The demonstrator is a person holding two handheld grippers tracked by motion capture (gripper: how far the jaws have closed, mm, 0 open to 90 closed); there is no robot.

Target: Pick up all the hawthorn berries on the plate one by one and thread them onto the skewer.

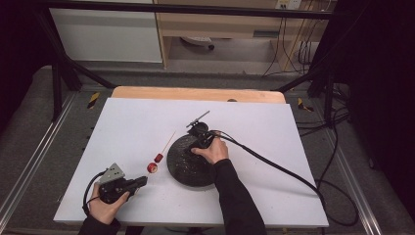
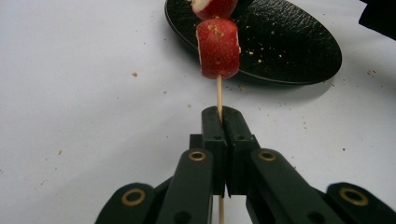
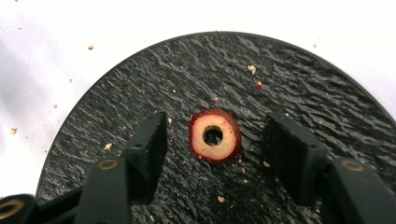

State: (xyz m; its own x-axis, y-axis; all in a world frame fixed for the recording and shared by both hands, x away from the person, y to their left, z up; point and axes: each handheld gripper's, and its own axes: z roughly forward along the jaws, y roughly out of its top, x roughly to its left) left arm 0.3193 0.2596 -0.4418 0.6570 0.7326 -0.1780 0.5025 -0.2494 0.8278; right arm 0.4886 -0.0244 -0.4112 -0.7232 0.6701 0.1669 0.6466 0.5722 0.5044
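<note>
Two red fruit pieces [image 2: 218, 46] already sit threaded on the thin wooden skewer [image 2: 219, 95], and the left tongs [image 2: 222, 114] are clamped tight on its shaft just below the lower piece, jaws fully together with the stick pinched between them. In the high view the left tongs [image 1: 143, 180] lie near the front-left corner of the white surface [image 1: 122, 122], with the skewer [image 1: 165, 145] pointing up and away toward the middle. A third piece, a cored red-skinned ring [image 3: 215, 136], lies flat on the black textured plate [image 3: 289, 70], which sits around the middle of the surface. The right tongs [image 3: 217, 149] hang over the plate with their jaws part open on either side of the ring, not yet touching it; a clear gap shows on both sides.

Several things could go wrong from here, as I judge it. The ring is small and lies flat, so the jaws may close over it or skid it across the rough plate rather than lift it. Too hard a squeeze could crush the soft flesh or split it at the hole. If it is picked up tilted, the hole will not line up with the skewer tip, and pushing anyway may bend the stick or shove the two threaded pieces down
</note>
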